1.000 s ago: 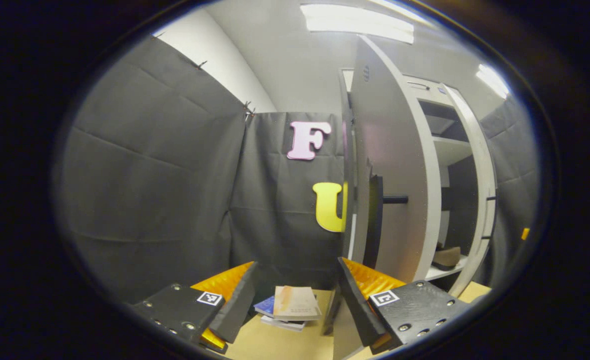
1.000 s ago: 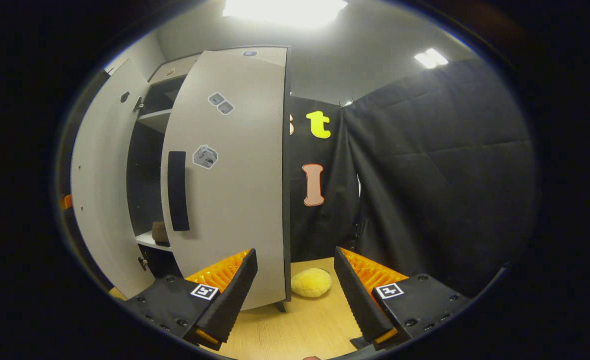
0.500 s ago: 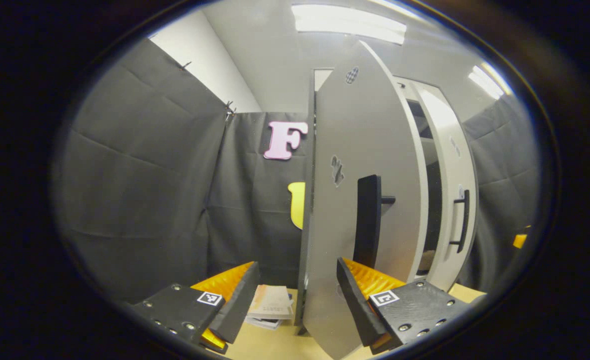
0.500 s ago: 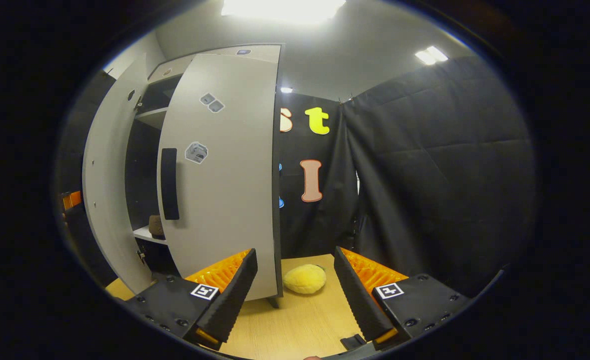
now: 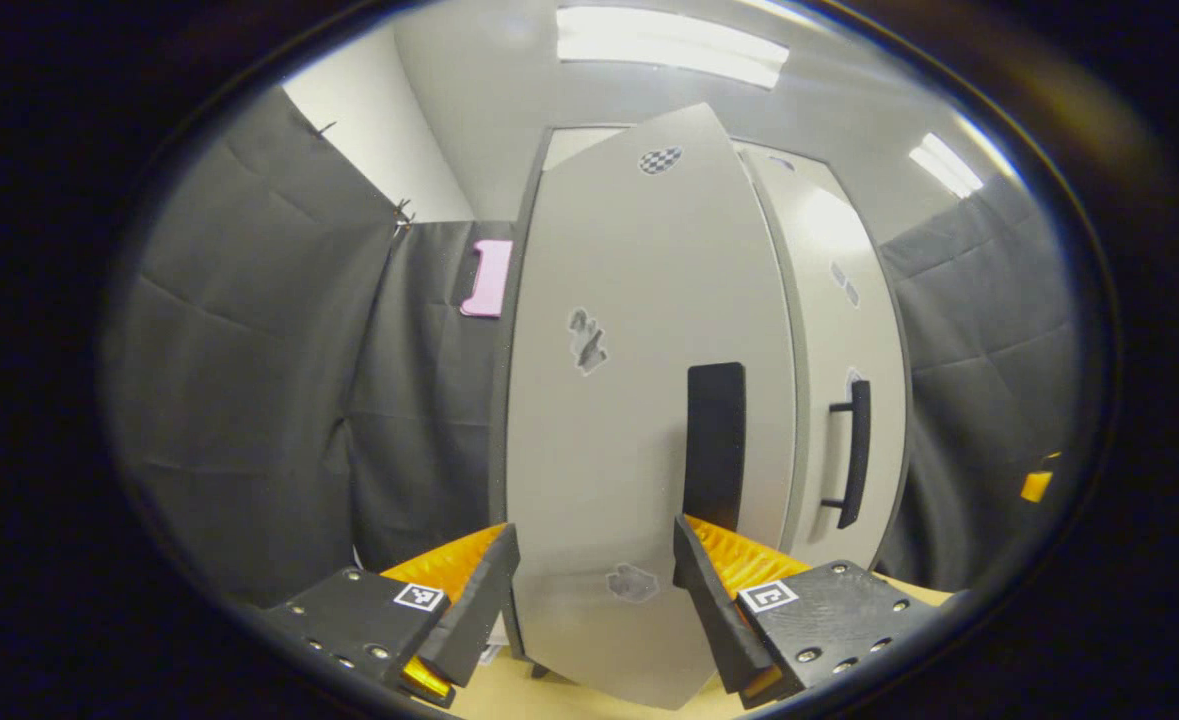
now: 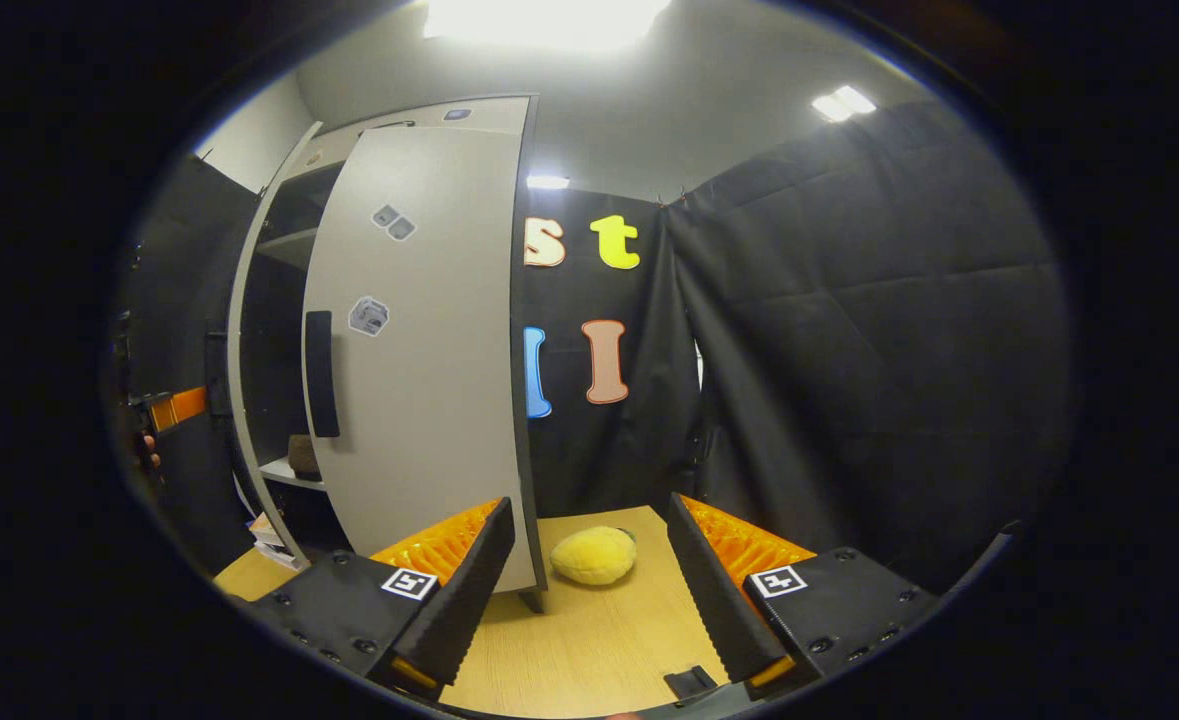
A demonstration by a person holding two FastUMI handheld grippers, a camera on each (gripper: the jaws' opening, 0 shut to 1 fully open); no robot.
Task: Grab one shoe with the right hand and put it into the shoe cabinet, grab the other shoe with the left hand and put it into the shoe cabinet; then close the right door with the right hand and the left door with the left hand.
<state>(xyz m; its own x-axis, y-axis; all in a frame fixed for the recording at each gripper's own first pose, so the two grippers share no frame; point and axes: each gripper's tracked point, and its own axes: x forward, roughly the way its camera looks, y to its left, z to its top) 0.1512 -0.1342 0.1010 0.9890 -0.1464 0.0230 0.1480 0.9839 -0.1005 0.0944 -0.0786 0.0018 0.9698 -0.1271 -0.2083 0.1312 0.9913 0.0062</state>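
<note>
The cabinet's grey left door (image 5: 629,400) stands face-on close in front of my left gripper (image 5: 594,600), which is open, with the door's black handle (image 5: 714,445) just above its right-hand finger. I cannot tell whether it touches the door. Behind it is the right door (image 5: 839,330) with its bar handle (image 5: 854,450). In the right gripper view the right door (image 6: 429,380) stands ajar, and a brown shoe (image 6: 301,455) rests on a shelf in the gap. My right gripper (image 6: 589,590) is open, apart from the door, holding nothing.
A yellow plush thing (image 6: 594,555) lies on the wooden floor (image 6: 599,650) by the right door's lower corner. Books (image 6: 264,530) lie on the floor left of the cabinet. The left gripper (image 6: 174,405) and a hand (image 6: 149,455) show at the far left.
The left door has swung from wide open to nearly shut, with my left gripper following it. The right gripper view has drifted back and to the right; the right door stays ajar.
</note>
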